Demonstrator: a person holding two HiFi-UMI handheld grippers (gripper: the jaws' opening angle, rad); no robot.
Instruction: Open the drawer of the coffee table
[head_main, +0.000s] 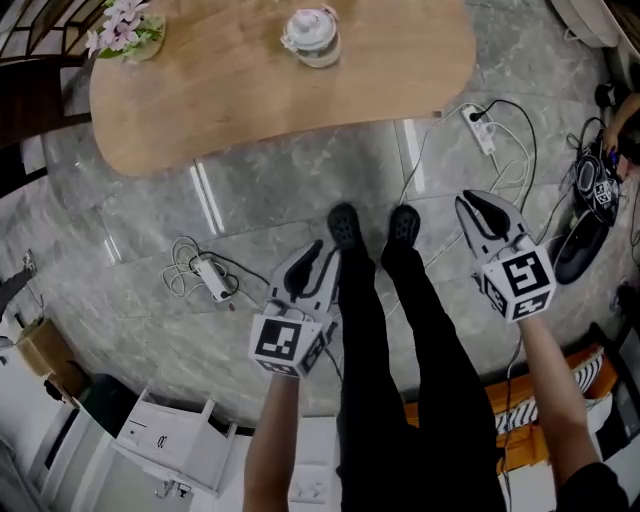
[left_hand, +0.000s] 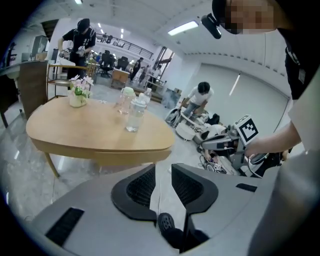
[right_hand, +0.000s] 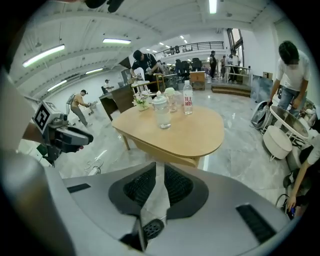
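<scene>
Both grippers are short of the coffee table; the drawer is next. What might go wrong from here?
1. The power strip and its cables lie on the floor beside the feet, before the coffee table; stepping in may snag them.
2. A water bottle and glass jar stand on that table; a hard tug could topple them.
3. The right gripper is shut and the left gripper barely open; neither looks set to take hold.
</scene>
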